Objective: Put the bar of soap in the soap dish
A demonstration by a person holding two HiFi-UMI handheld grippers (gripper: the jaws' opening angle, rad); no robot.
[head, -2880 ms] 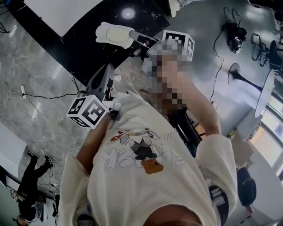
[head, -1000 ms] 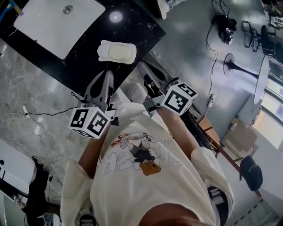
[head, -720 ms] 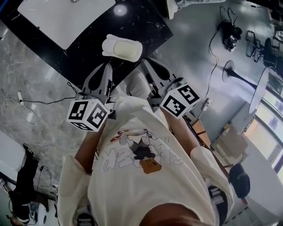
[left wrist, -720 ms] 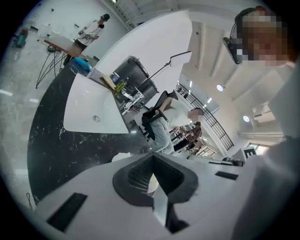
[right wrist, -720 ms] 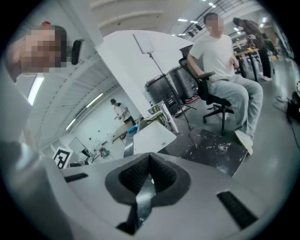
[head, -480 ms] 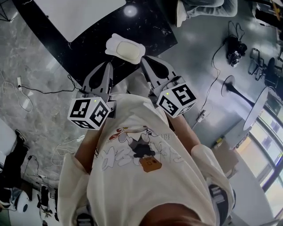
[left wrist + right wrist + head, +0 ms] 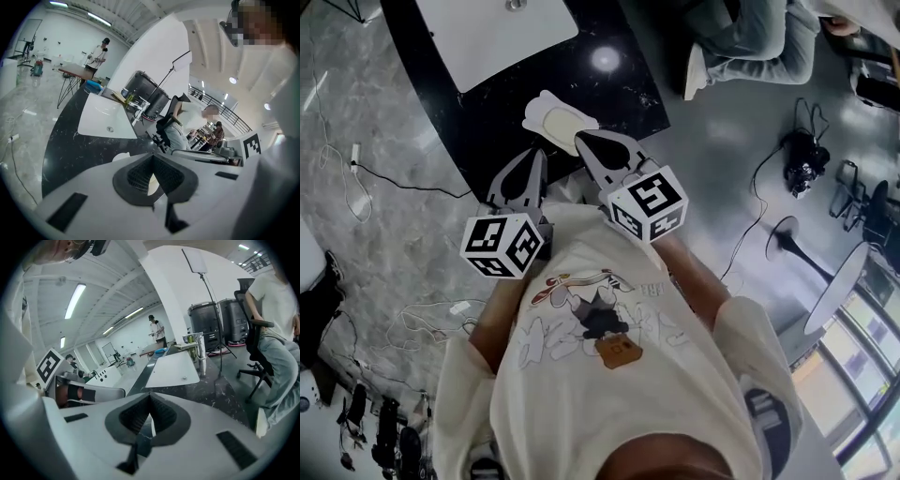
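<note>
soap [image 7: 555, 123] lies in the dish [image 7: 546, 97] on the counter [image 7: 487, 122]; my left claw [image 7: 533, 155] and right claw [image 7: 584, 140], both closed and empty, sit beside it. placing seems done; next, i judge, pull back.

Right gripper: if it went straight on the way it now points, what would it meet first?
Most likely the soap dish, with the soap in it, just ahead of the shut right gripper on the counter; depth is unclear from above.
</note>
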